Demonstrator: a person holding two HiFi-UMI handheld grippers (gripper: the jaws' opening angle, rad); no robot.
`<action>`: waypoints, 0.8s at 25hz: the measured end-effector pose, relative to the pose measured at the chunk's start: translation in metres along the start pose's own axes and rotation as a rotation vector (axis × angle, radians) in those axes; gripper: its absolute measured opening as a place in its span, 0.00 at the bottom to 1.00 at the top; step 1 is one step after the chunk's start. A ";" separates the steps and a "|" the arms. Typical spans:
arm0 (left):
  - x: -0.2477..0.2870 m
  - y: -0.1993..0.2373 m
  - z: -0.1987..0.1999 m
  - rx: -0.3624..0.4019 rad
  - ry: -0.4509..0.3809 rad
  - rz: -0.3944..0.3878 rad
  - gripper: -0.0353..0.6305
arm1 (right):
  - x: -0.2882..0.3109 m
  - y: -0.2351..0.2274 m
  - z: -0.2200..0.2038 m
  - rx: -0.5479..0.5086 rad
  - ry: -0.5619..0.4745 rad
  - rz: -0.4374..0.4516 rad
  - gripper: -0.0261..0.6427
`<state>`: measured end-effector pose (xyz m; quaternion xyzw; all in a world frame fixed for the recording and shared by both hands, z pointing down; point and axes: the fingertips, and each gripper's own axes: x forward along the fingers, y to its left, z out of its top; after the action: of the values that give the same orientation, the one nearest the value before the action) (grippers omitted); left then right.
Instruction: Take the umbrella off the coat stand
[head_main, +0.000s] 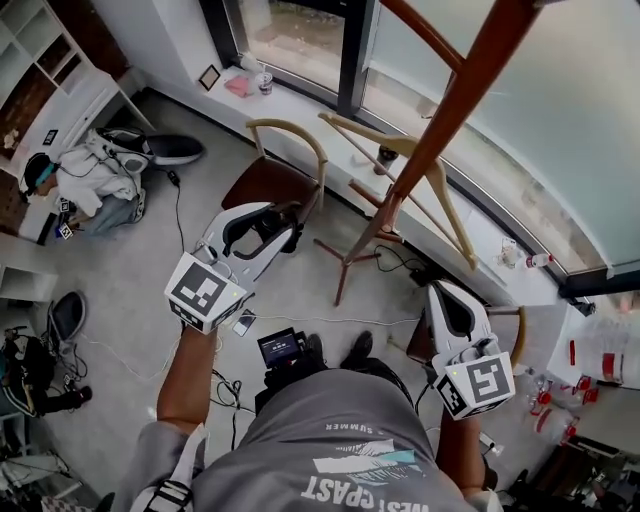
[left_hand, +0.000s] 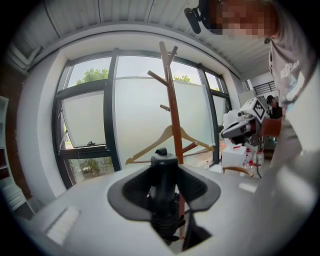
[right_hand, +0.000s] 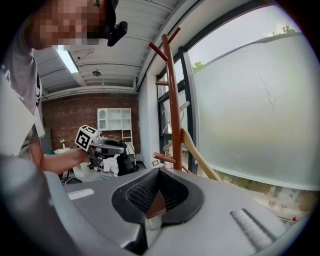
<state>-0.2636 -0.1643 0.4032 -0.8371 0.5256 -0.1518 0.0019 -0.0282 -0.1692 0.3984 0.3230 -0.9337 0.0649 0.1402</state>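
The brown wooden coat stand (head_main: 445, 115) rises in front of the frosted window, and a pale wooden hanger (head_main: 425, 165) hangs on it. The pole (left_hand: 173, 105) stands a little beyond my left gripper (left_hand: 162, 161), which is shut on a short black folded umbrella (left_hand: 164, 192). In the head view the left gripper (head_main: 268, 228) is held left of the stand's foot, with the black umbrella (head_main: 288, 224) between its jaws. My right gripper (head_main: 447, 300) is on the right of the stand. In its own view the right gripper (right_hand: 159, 174) is shut with nothing in it, the pole (right_hand: 173, 100) just ahead.
A wooden chair (head_main: 270, 180) with a brown seat stands under the left gripper. The window sill (head_main: 300, 100) carries small items. Clothes and bags (head_main: 95, 180) lie at the left by white shelves. Cables run across the floor. Bottles and boxes (head_main: 560, 400) crowd the right.
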 end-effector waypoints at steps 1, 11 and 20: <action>-0.006 -0.003 0.004 0.002 -0.001 -0.001 0.28 | 0.000 0.001 0.004 0.000 -0.009 0.005 0.04; -0.051 -0.040 0.053 -0.008 -0.036 -0.025 0.28 | -0.007 0.011 0.028 -0.011 -0.062 0.042 0.04; -0.068 -0.068 0.073 0.011 -0.042 -0.037 0.28 | -0.023 0.012 0.036 -0.023 -0.092 0.044 0.04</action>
<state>-0.2120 -0.0854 0.3280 -0.8495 0.5092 -0.1370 0.0146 -0.0258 -0.1541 0.3570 0.3036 -0.9467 0.0425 0.0994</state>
